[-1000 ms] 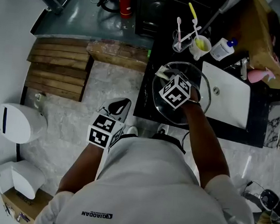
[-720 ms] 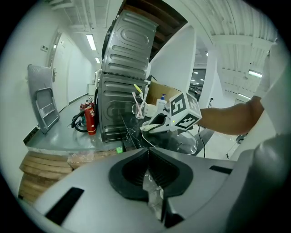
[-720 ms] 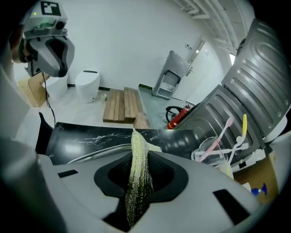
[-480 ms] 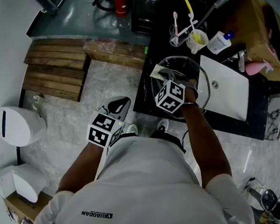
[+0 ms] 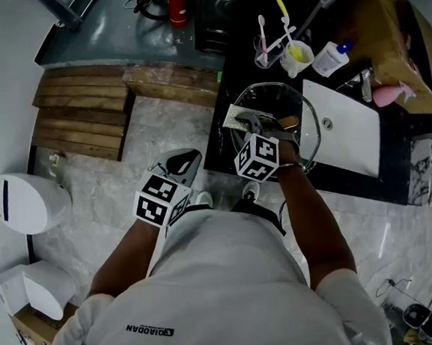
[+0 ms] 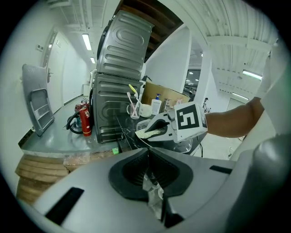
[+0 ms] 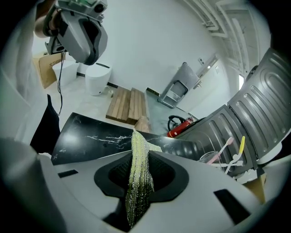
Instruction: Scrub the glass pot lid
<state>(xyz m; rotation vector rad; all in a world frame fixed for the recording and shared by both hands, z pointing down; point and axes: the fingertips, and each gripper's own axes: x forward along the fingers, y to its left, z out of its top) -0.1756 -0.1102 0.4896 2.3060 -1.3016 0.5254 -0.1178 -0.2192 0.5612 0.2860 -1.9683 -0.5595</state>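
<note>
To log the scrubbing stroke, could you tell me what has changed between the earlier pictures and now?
The right gripper, shut on the scrub pad, slid across the glass lid from its middle toward its near-left rim. The lid stayed put; the left gripper stayed at the person's side, shut on a crumpled scrap.

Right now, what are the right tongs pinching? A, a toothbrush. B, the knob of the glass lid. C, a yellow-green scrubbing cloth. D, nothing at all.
C: the right gripper view shows the right tongs shut on a yellow-green scrubbing cloth, and the head view shows them over the glass lid.
</note>
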